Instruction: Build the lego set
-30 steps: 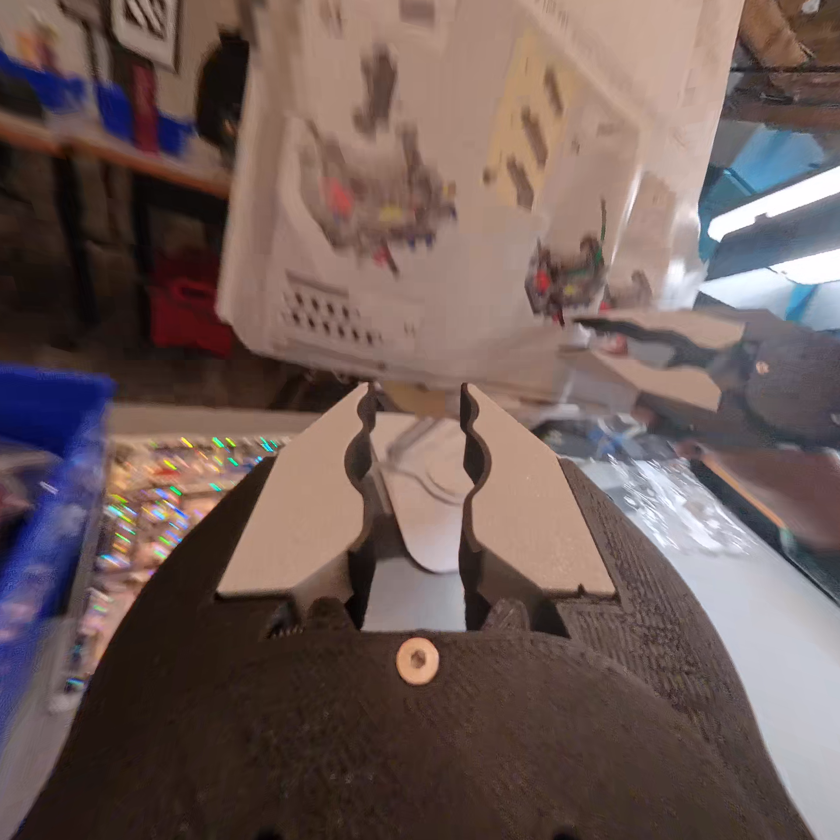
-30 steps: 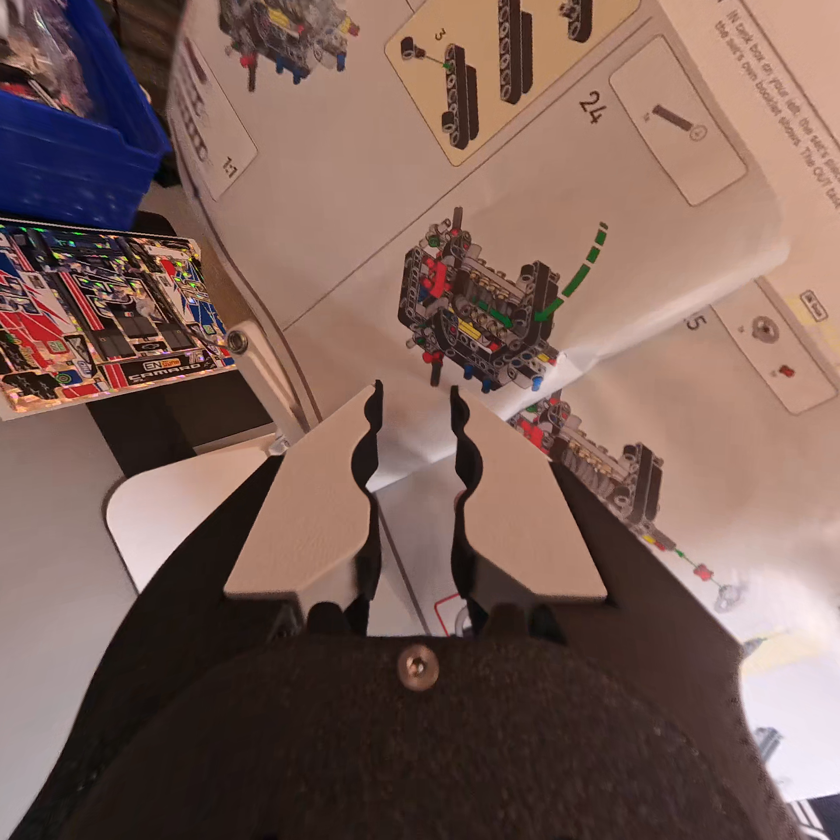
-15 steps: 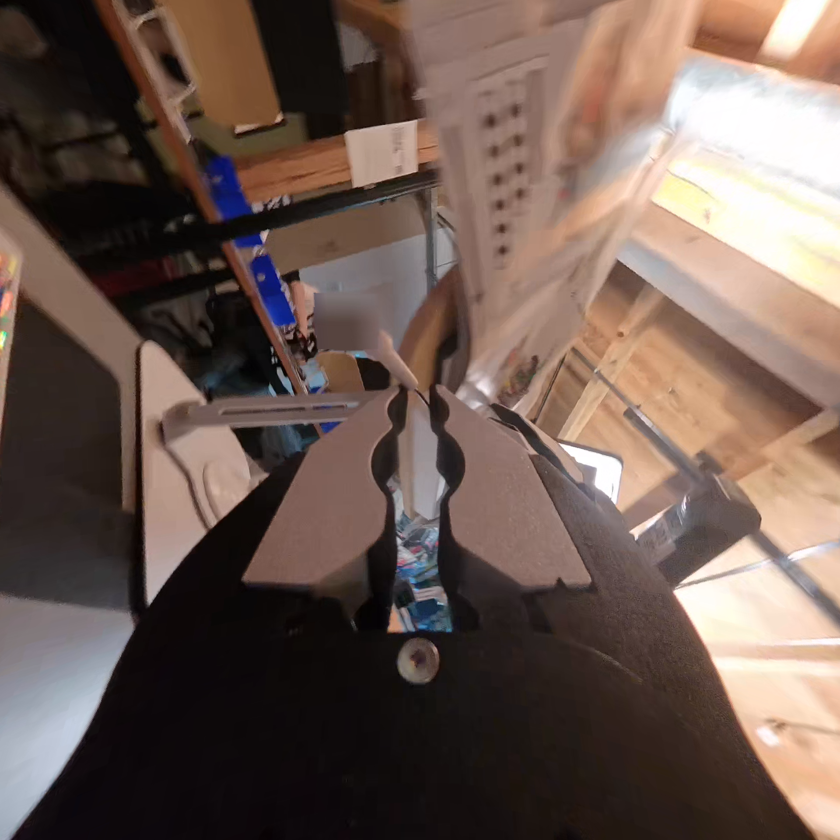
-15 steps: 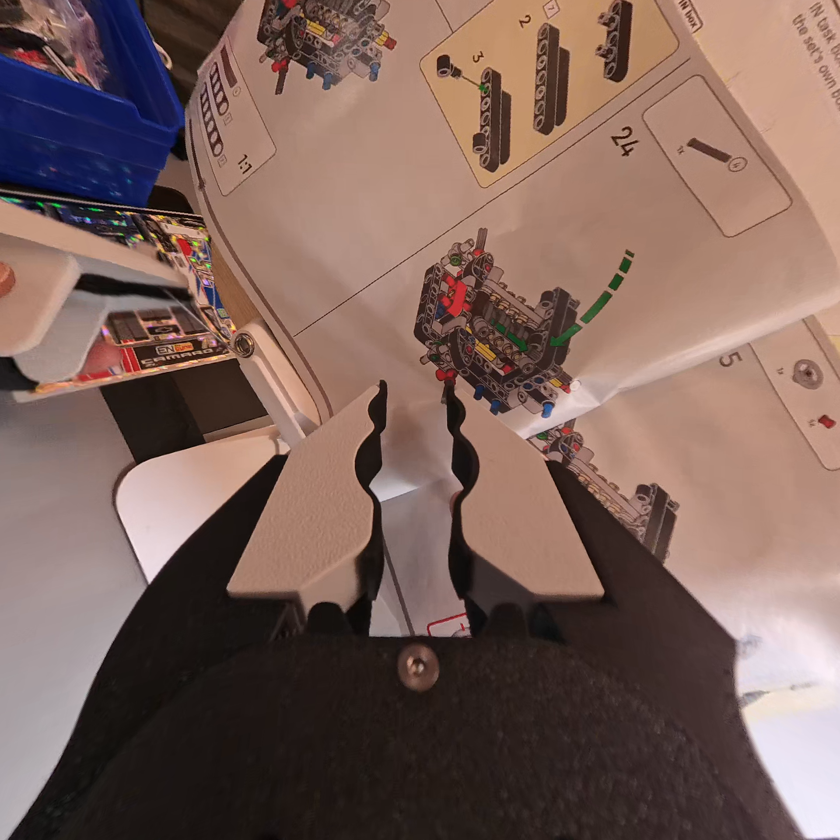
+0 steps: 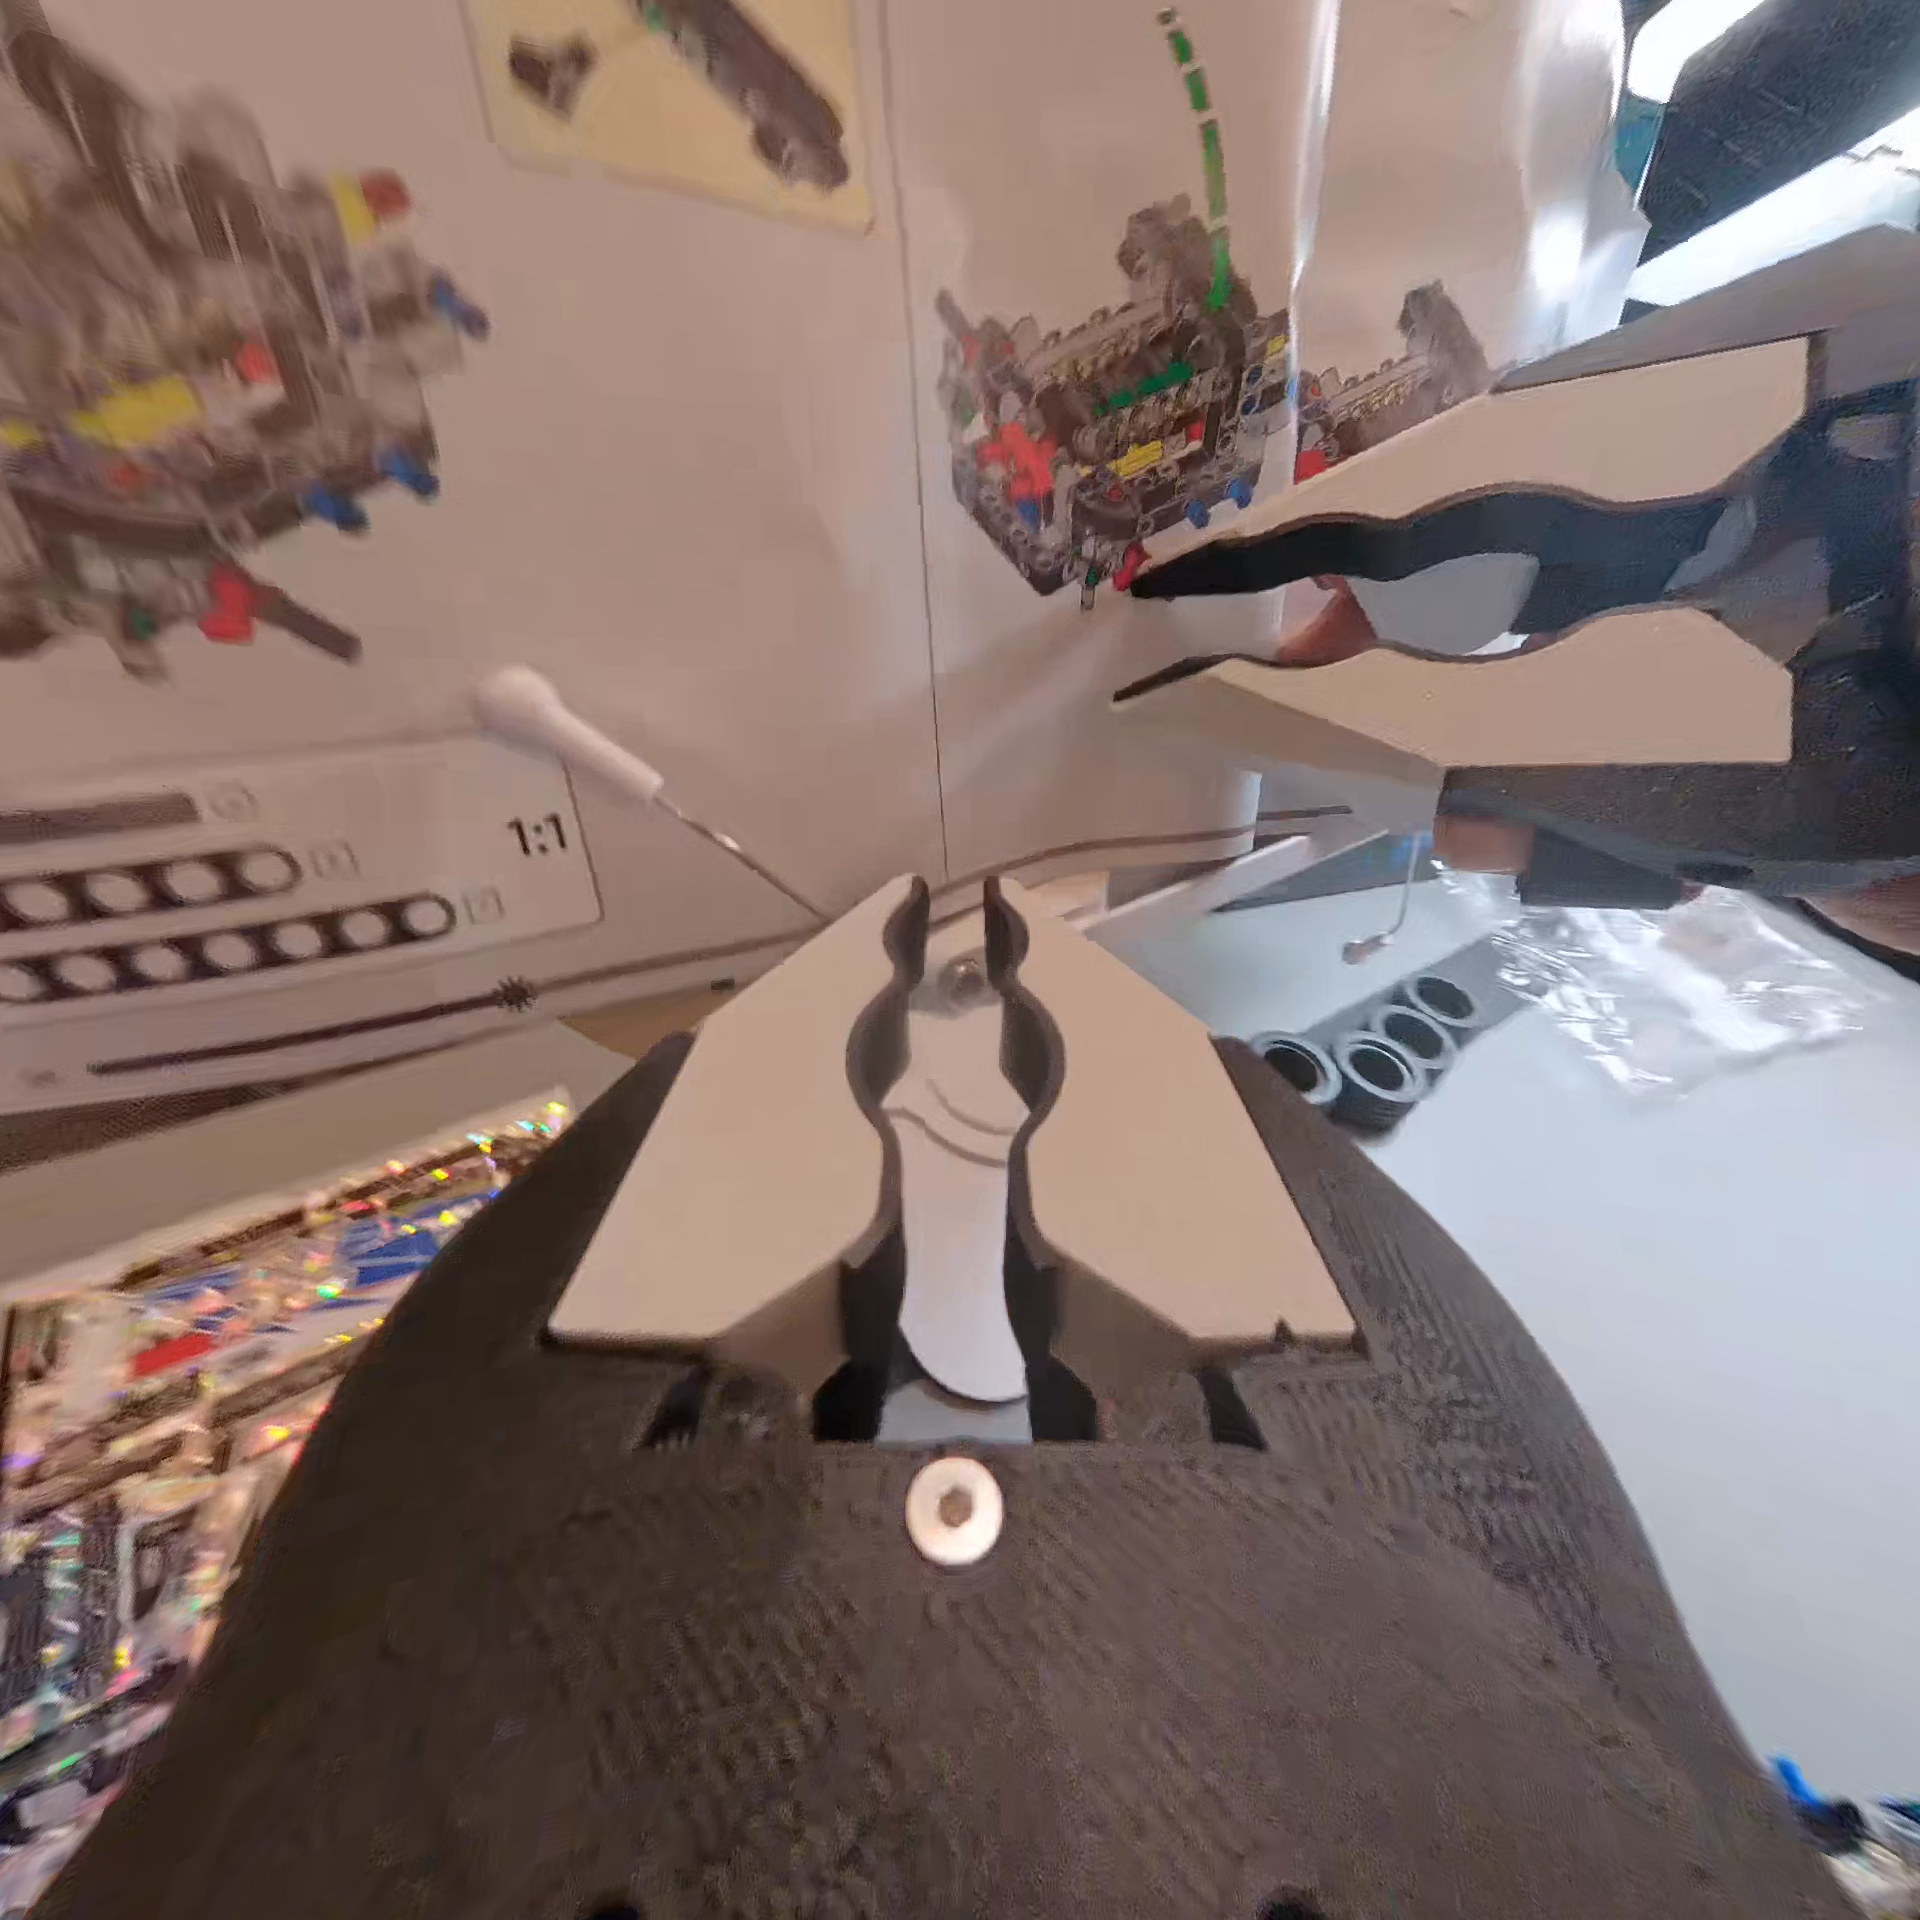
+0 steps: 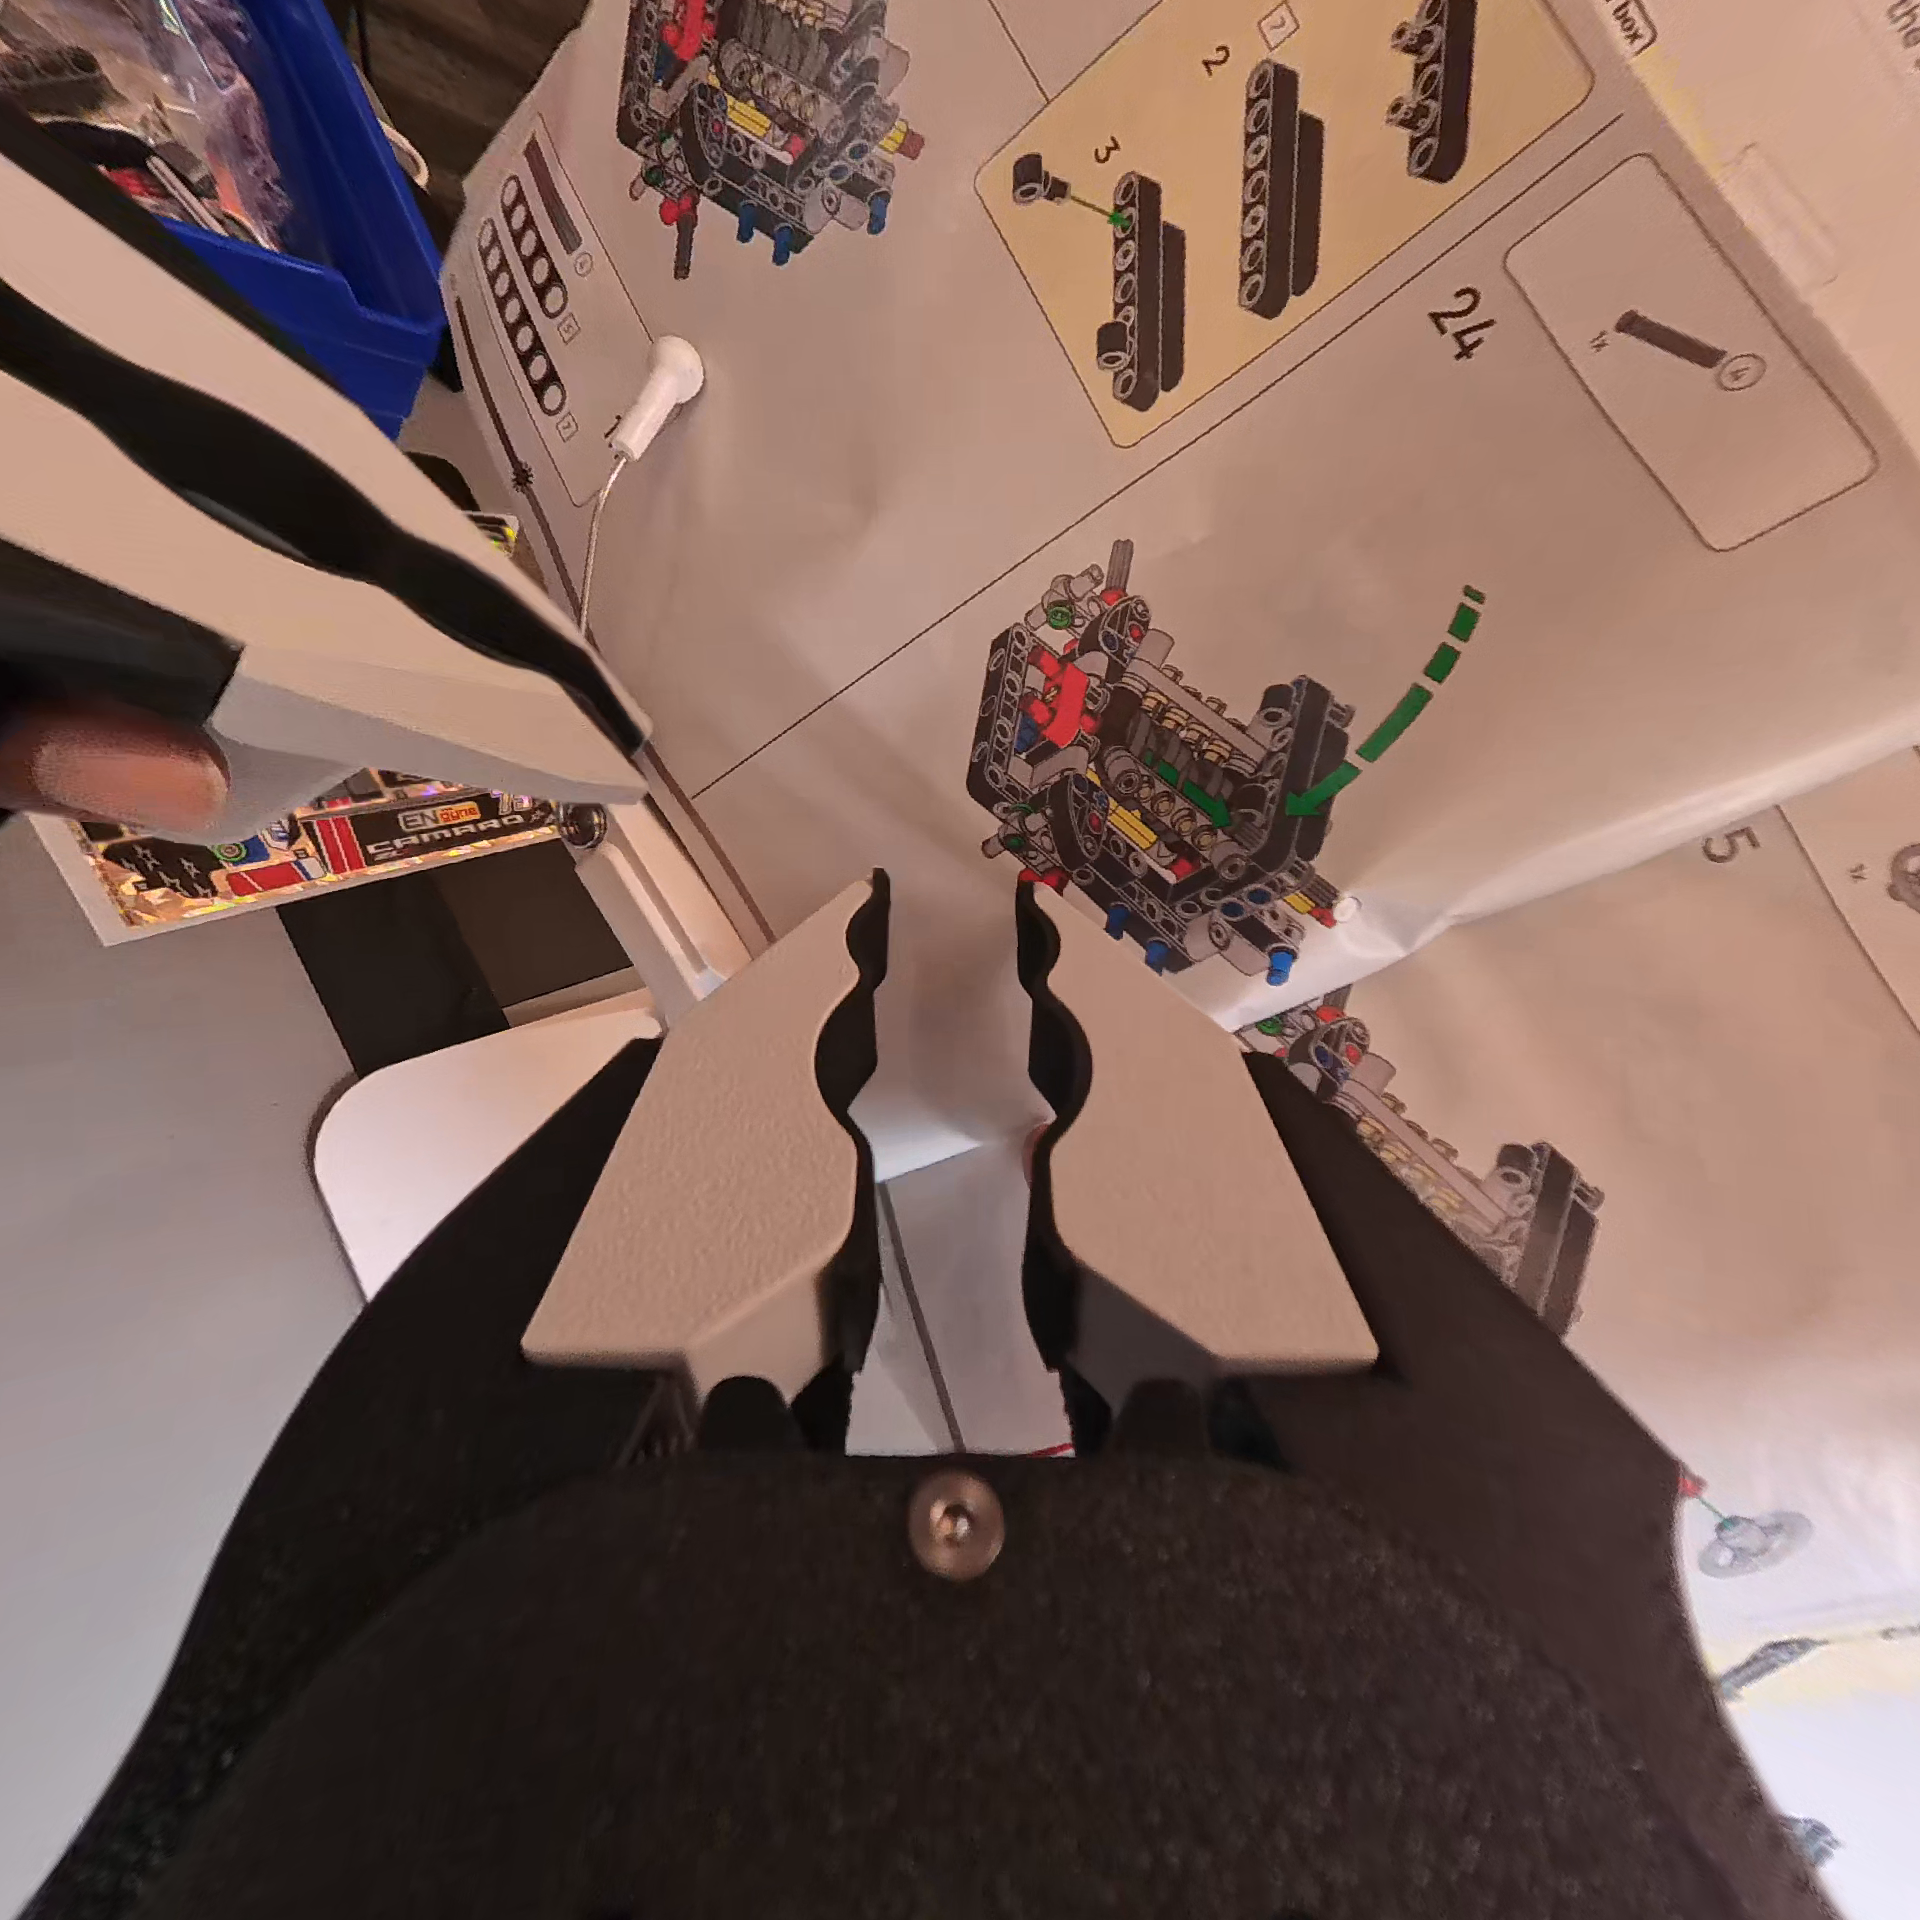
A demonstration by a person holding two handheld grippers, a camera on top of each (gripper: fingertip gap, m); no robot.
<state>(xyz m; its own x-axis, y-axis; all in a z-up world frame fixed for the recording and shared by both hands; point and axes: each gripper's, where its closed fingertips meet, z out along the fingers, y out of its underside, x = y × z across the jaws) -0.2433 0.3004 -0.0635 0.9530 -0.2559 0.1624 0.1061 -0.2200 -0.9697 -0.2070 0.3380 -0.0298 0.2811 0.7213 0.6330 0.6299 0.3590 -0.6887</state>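
Observation:
The open instruction booklet (image 6: 1039,468) stands on a white book stand (image 6: 468,1122), and it fills the back of the left wrist view (image 5: 675,468). My left gripper (image 5: 951,894) points at the stand's lower edge, its jaws almost closed with nothing between them. It also shows at the upper left of the right wrist view (image 6: 623,748). My right gripper (image 6: 951,894) is open at the lower corner of the curled page with the green arrow. It also shows at the right of the left wrist view (image 5: 1127,639). No loose lego part is held.
A wire page holder with a white tip (image 6: 660,390) presses on the left page. A shiny sticker sheet (image 6: 343,842) lies left of the stand, with a blue bin (image 6: 332,208) behind it. Black tyres (image 5: 1371,1049) and a clear plastic bag (image 5: 1714,987) lie on the white table (image 5: 1610,1351). Left tips to right tips: about 7 centimeters.
My left gripper swung away toward the room, then came back to face the booklet, with its jaws narrower than a second ago. My right gripper stayed at the page corner, slightly closer.

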